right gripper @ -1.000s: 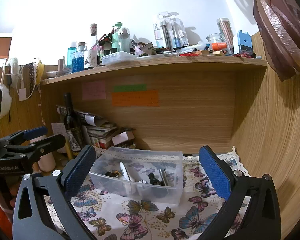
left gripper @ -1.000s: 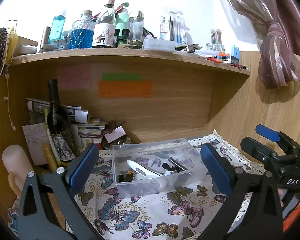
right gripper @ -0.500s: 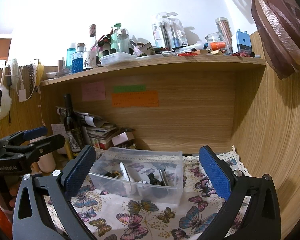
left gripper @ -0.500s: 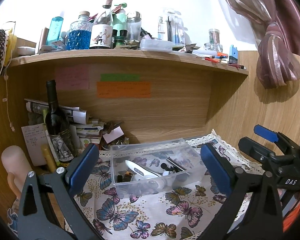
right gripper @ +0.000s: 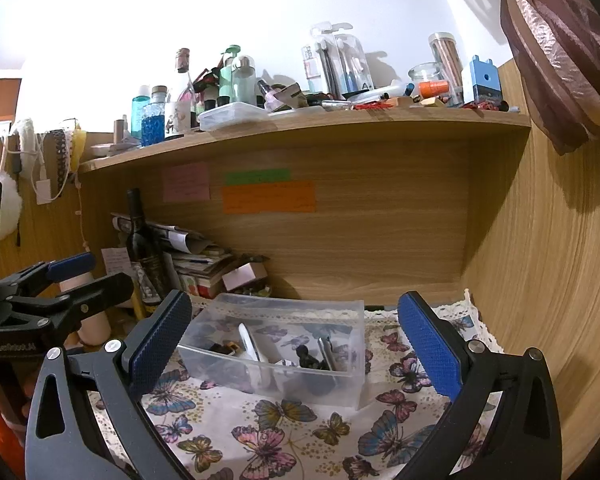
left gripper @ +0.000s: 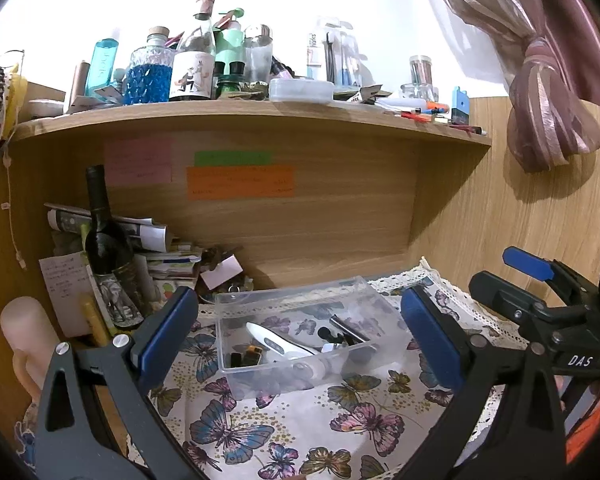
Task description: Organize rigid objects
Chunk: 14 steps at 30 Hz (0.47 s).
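A clear plastic box point(left gripper: 284, 376) point(right gripper: 274, 380) stands on the butterfly cloth point(left gripper: 292, 432) point(right gripper: 260, 432) under the shelf. Inside lie a white thermometer-like device point(left gripper: 278, 342) point(right gripper: 250, 342), a dark pen-like stick point(left gripper: 350, 330) and several small dark items. My left gripper point(left gripper: 300, 336) is open, its blue pads spread wide on either side of the box and nearer the camera, holding nothing. My right gripper point(right gripper: 296, 336) is also open and empty, framing the box likewise. Each gripper shows at the edge of the other's view: the right gripper point(left gripper: 540, 292), the left gripper point(right gripper: 60, 284).
A dark wine bottle point(left gripper: 106, 240) stands at the back left beside stacked papers point(left gripper: 160, 256) and a pale cylinder point(left gripper: 28, 332). The wooden shelf point(left gripper: 260, 110) above carries several bottles and jars. Wood panels close the back and right side; a curtain point(left gripper: 540, 80) hangs at the upper right.
Both views have shifted only slightly; the box and its contents lie as before, and both grippers stay open.
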{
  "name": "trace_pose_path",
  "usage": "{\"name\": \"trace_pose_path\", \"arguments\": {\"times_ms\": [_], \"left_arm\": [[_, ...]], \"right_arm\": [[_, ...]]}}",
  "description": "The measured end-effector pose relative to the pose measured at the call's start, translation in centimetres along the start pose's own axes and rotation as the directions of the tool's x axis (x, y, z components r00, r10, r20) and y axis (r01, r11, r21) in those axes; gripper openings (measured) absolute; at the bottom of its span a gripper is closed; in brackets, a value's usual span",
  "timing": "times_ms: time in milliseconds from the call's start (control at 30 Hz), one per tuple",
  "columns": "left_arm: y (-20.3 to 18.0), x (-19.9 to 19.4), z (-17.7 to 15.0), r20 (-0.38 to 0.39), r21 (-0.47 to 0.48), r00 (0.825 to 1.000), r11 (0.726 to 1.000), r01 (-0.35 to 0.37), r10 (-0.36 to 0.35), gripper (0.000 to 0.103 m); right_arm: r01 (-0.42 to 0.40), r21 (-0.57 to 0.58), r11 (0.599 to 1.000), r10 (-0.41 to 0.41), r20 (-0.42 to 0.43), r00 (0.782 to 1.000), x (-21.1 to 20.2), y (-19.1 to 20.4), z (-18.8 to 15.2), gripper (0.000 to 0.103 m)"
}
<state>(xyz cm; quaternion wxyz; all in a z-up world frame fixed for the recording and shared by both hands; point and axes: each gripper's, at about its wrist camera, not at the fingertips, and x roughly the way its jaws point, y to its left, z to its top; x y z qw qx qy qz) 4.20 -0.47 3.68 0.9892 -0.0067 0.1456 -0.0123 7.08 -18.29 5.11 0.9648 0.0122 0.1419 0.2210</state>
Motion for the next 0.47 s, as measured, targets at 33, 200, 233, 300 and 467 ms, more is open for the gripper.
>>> {"name": "trace_pose_path", "arguments": {"times_ms": [33,200,233,300,467], "left_arm": [[0.02,0.02,-0.02,0.001,-0.003,1.000,1.000,-0.001,0.001,0.103],[0.18,0.05,-0.01,0.002,-0.008,1.000,1.000,0.001,-0.001,0.103],[0.22,0.08,0.01,0.001,-0.011,1.000,1.000,0.002,-0.002,0.103],[0.35,0.12,0.01,0.000,-0.010,1.000,1.000,0.007,-0.007,0.103],[0.43,0.31,-0.01,-0.002,-0.007,1.000,1.000,0.006,-0.006,0.103]], "right_arm": [[0.001,0.000,1.000,-0.001,-0.001,1.000,0.03,0.09,-0.01,0.103],[0.000,-0.006,1.000,0.000,-0.005,1.000,0.16,0.34,-0.03,0.103],[0.002,-0.006,1.000,-0.002,-0.005,1.000,0.23,0.43,-0.04,0.103],[0.000,-0.006,1.000,-0.001,-0.007,1.000,0.35,0.46,-0.05,0.103],[0.007,-0.003,1.000,-0.007,-0.016,1.000,0.69,0.42,-0.19,0.103]]}}
